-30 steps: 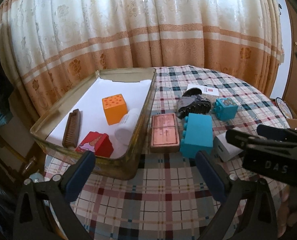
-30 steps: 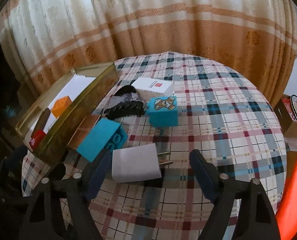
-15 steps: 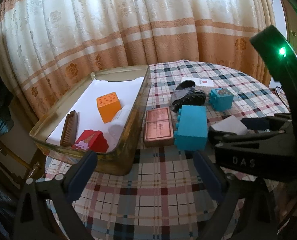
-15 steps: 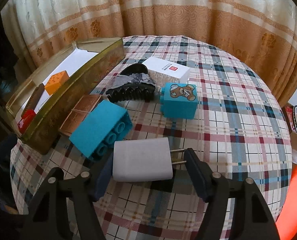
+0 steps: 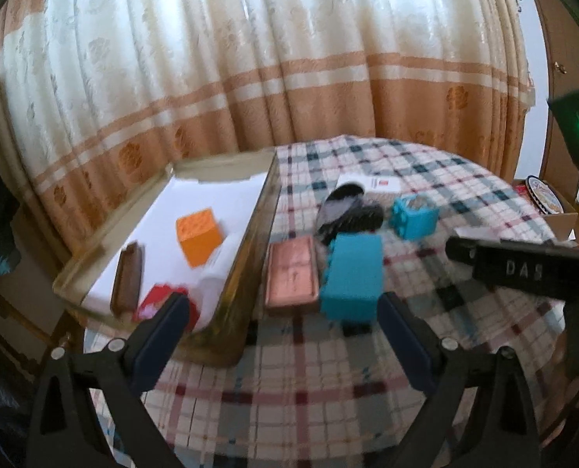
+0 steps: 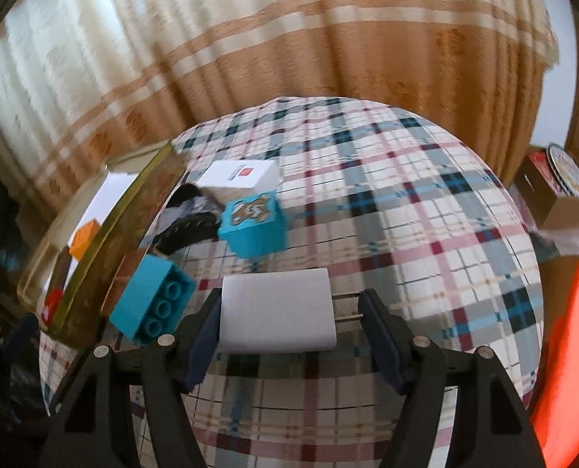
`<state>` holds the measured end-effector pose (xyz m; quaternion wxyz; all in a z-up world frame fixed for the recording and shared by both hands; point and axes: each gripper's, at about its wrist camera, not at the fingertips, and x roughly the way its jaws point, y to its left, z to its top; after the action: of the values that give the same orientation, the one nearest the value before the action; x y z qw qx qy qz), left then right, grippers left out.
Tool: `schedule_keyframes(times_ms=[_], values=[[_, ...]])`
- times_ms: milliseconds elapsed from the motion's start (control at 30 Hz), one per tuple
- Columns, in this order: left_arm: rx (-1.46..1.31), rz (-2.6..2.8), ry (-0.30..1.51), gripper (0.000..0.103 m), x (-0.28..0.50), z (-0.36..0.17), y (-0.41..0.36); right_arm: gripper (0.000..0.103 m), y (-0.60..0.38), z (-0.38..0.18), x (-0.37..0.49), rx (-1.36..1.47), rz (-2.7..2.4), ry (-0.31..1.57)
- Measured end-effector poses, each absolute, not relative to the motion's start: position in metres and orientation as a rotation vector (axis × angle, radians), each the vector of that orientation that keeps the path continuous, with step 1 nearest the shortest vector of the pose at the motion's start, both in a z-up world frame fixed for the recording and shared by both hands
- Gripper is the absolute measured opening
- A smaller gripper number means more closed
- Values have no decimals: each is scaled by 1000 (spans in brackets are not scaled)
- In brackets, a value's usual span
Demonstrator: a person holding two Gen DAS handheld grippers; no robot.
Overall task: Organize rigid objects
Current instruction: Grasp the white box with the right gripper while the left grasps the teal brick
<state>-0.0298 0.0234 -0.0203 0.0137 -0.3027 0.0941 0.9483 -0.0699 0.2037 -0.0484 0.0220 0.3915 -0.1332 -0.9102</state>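
Here we have the charger (image 6: 276, 310), a white plug-in block with its two prongs pointing to the right, lying flat on the plaid tablecloth (image 6: 426, 202). Our right gripper (image 6: 285, 319) is around it: the left pad lies against the block's flat end and the right pad meets the prong tips, so the claw is about half open and closed on the charger. We cannot tell whether the block is clear of the cloth.

Just left of the charger sits a teal brick (image 6: 149, 298), studs toward us. Beyond the charger stands a teal cube (image 6: 252, 226) with a bear picture on top. Left of that cube lies a black hair clip (image 6: 186, 220), and farther back from the charger a white box (image 6: 242, 173) with a red mark. Well left of the charger runs the long wall of a gold tin (image 6: 106, 234).

From the left wrist we see the tin's white floor (image 5: 180, 210) holding an orange cube (image 5: 199, 236), a brown comb (image 5: 127, 277), a red block (image 5: 158, 300) and a white cylinder (image 5: 217, 269). A copper tile (image 5: 291, 271) lies between the tin and the brick. Our left gripper (image 5: 283, 325) hangs over the near edge of the cloth, wide open and holding nothing. A patterned curtain (image 5: 250, 58) hangs behind the table.
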Motion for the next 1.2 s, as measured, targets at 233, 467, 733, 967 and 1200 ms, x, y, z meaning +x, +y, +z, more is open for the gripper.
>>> schedule_keyframes(times_ms=[233,467,733,967,1200], values=[[-1045,2849,323,90,-66,-26,57,71,217,-47,-63,1163,-2843,-520],[-1287,2741,265,76,-101,-49,65,71,219,-48,-65,1171,-2832,-529],[-1264,2708,330,76,-102,-52,78,71,219,-52,-65,1182,-2823,-523],[-1252,2596,314,43,-98,-51,90,71,221,-52,-64,1178,-2824,-551],[-1288,2521,58,42,-103,-53,69,71,225,-52,-63,1172,-2828,-582]])
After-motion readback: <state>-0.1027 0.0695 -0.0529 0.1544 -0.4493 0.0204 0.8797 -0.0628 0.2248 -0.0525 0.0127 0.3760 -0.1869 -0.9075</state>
